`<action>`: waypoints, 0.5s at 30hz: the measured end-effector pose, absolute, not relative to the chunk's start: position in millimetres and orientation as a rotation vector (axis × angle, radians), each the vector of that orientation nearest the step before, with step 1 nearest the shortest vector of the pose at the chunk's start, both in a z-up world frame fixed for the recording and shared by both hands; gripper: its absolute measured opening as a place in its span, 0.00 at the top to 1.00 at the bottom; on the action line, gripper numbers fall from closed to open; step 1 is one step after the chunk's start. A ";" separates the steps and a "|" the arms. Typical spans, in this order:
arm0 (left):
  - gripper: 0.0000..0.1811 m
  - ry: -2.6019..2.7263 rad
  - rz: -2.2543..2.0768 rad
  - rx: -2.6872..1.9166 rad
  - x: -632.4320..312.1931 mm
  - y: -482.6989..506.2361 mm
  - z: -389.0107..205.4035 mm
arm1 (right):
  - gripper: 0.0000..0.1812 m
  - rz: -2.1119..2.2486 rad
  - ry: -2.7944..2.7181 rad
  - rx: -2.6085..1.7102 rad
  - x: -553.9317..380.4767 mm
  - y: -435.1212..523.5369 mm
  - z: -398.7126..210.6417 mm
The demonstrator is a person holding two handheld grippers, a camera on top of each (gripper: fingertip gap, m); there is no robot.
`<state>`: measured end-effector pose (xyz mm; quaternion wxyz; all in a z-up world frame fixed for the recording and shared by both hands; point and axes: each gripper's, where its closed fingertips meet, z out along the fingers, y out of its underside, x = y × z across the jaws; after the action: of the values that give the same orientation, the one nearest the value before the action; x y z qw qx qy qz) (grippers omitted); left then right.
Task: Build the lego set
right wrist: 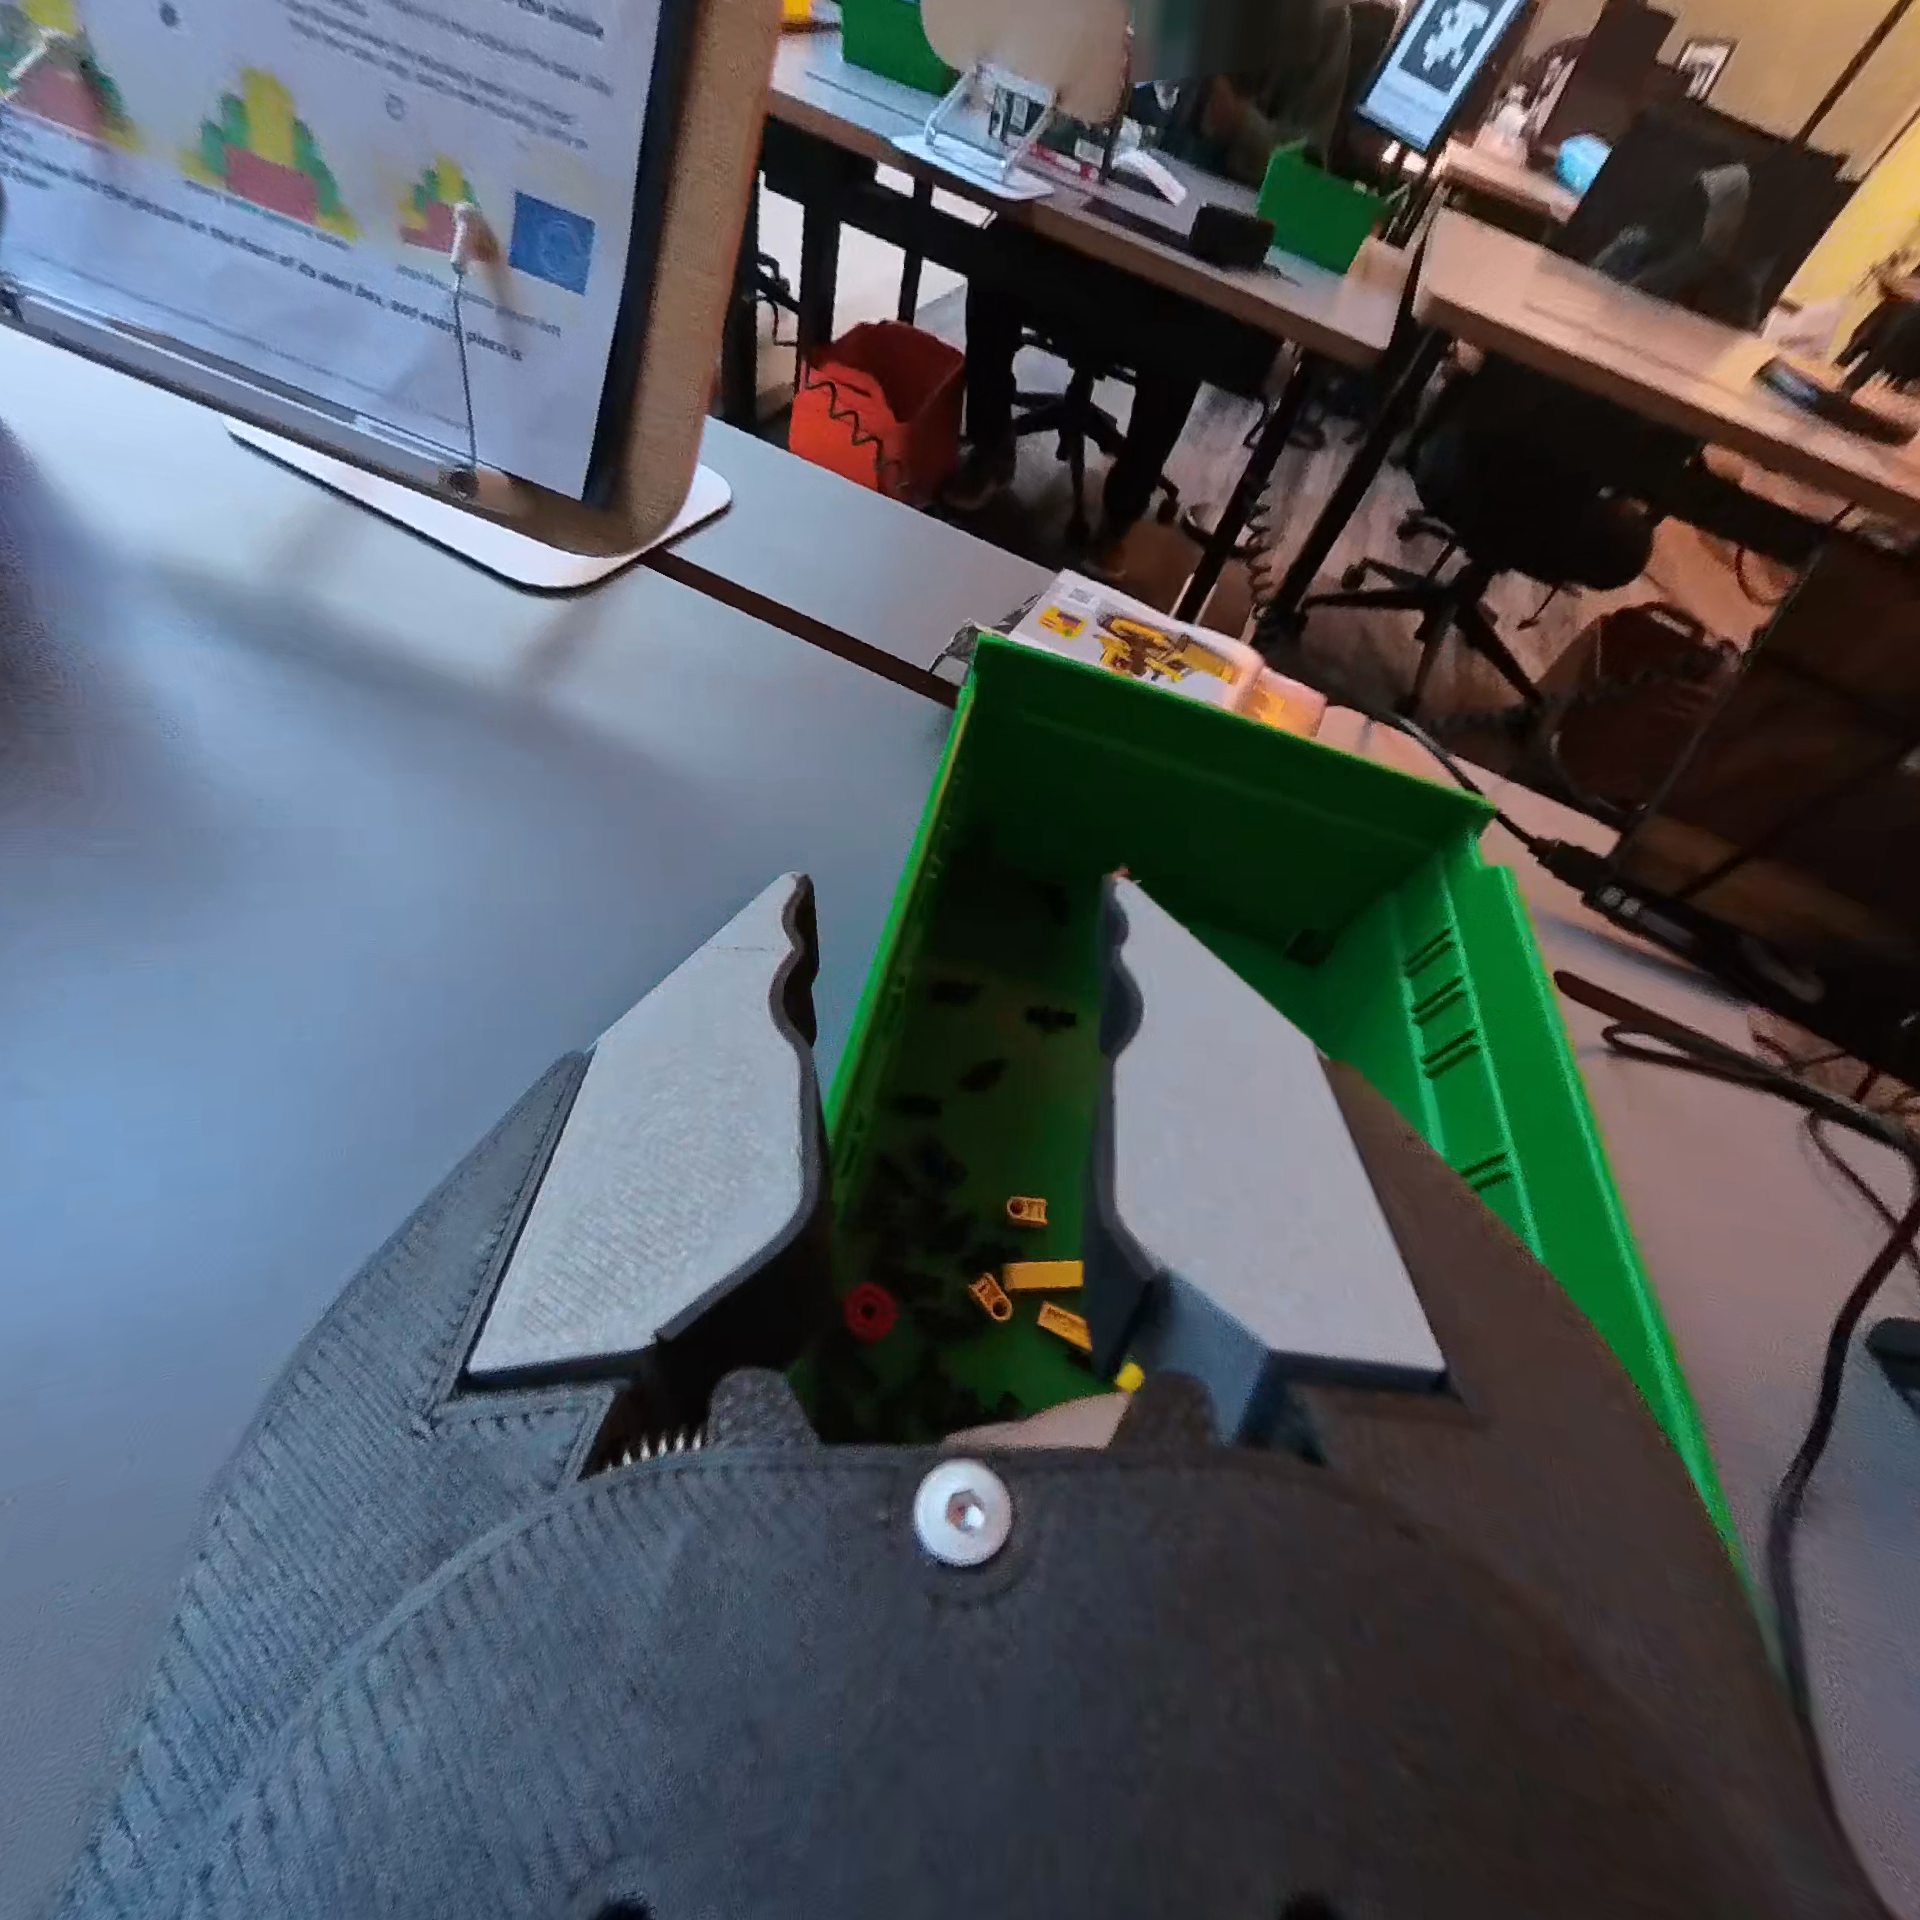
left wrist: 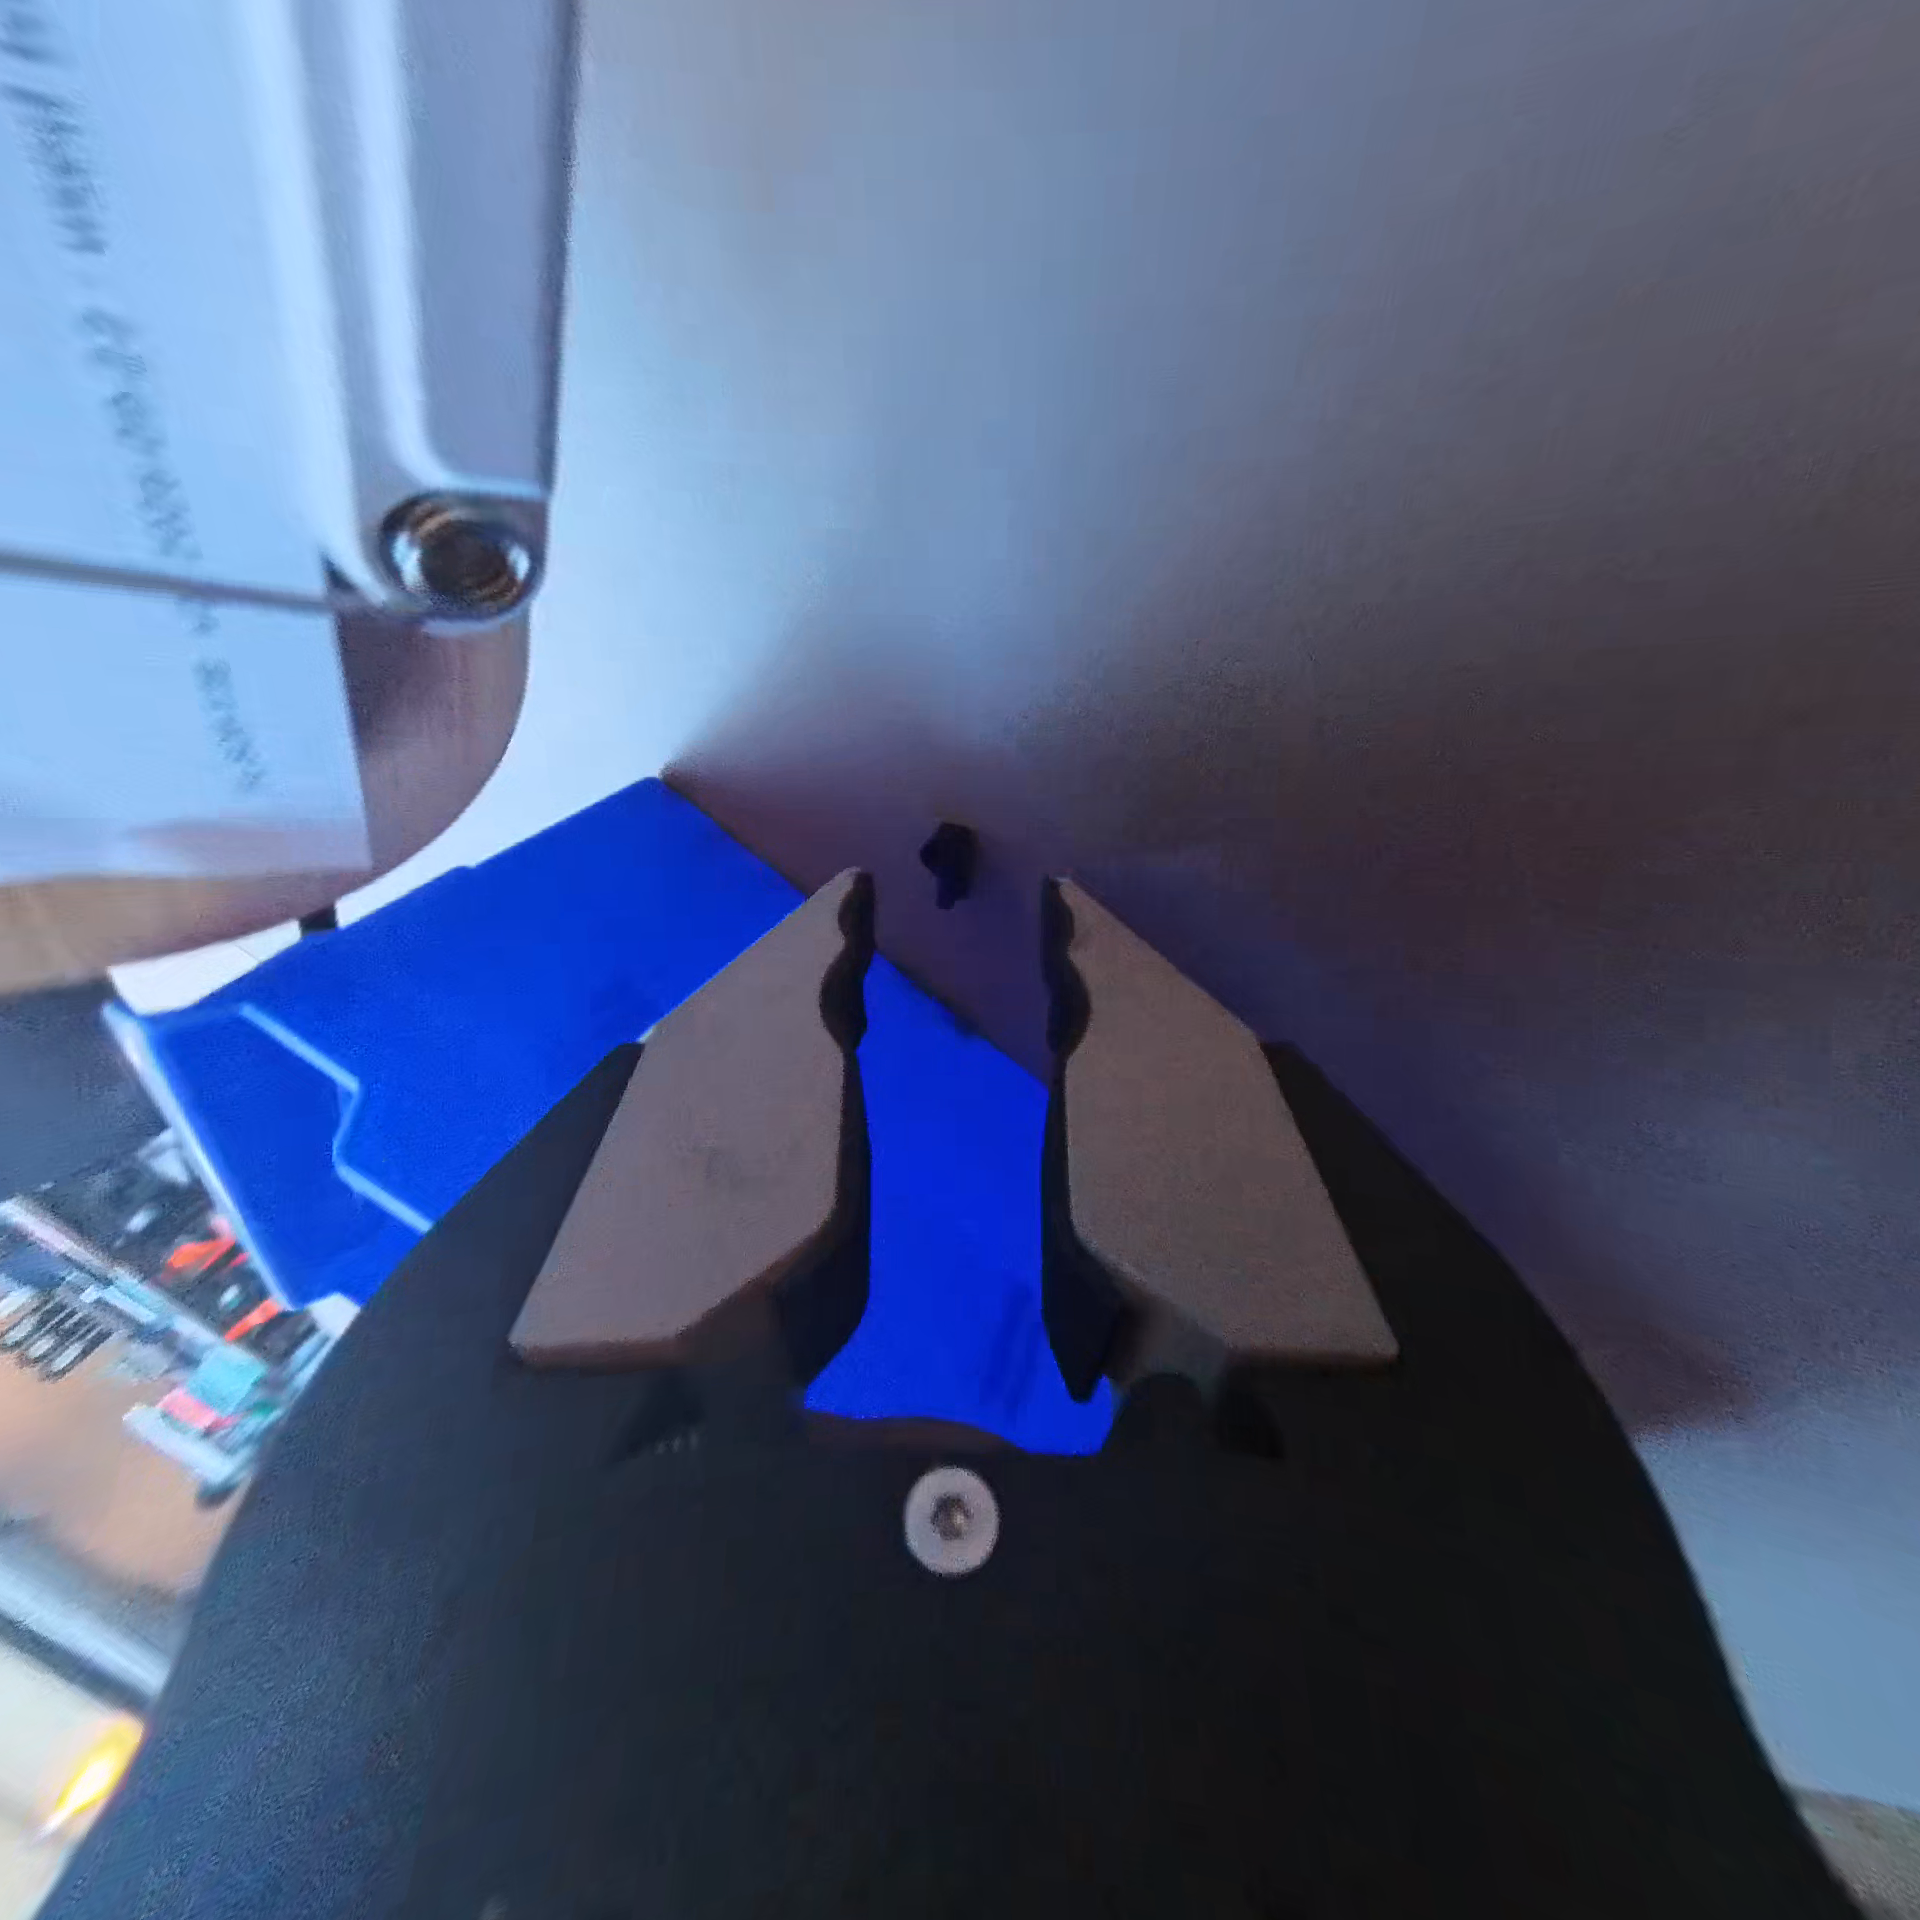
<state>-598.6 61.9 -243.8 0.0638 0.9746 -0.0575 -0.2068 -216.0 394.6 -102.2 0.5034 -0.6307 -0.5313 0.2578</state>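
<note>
In the left wrist view, my left gripper (left wrist: 954,883) is open and empty, low over the grey table. A small black lego pin (left wrist: 948,862) lies on the table just beyond the fingertips, between them. A blue bin (left wrist: 499,997) lies under and left of the fingers. In the right wrist view, my right gripper (right wrist: 961,894) is open and empty above a green bin (right wrist: 1247,810). The bin holds several small black pieces (right wrist: 935,1174), a few yellow pieces (right wrist: 1039,1273) and a red round piece (right wrist: 869,1307).
An instruction sheet in a stand (right wrist: 343,208) is at the back left of the table, also close at the left in the left wrist view (left wrist: 177,416). A lego booklet (right wrist: 1143,644) lies behind the green bin. Cables (right wrist: 1818,1195) run at the right. Other desks and chairs stand beyond. Tip to tip, the grippers are about 55 centimetres apart.
</note>
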 end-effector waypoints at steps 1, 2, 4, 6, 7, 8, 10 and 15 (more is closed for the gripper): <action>0.84 -0.188 -0.625 2.909 -602.6 60.7 -247.7 | 0.72 0.605 -1.289 -1.503 -216.0 392.5 -100.0; 0.84 -0.197 -0.631 2.878 -605.8 59.8 -248.9 | 0.73 0.595 -1.295 -1.488 -216.1 390.2 -98.4; 0.85 -0.212 -0.613 2.869 -605.9 62.3 -250.6 | 0.73 0.607 -1.310 -1.471 -217.1 384.5 -96.5; 0.87 -0.211 -0.579 2.853 -606.2 61.4 -251.8 | 0.74 0.630 -1.316 -1.461 -217.9 380.5 -94.6; 0.90 -0.207 -0.563 2.838 -607.0 60.1 -252.7 | 0.74 0.638 -1.318 -1.458 -218.0 379.4 -94.2; 0.93 -0.206 -0.546 2.817 -607.9 58.0 -253.7 | 0.74 0.643 -1.320 -1.458 -218.1 378.9 -94.1; 0.98 -0.180 -0.510 2.751 -608.7 49.7 -255.5 | 0.74 0.652 -1.321 -1.458 -218.2 378.5 -94.9; 0.98 -0.249 -0.571 2.667 -608.0 46.3 -255.1 | 0.75 0.677 -1.332 -1.461 -219.3 375.4 -97.2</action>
<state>-608.0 46.3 -255.1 0.2002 0.9541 -0.0890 -0.2044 -219.3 375.4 -97.2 0.5020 -0.6047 -0.5512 0.2803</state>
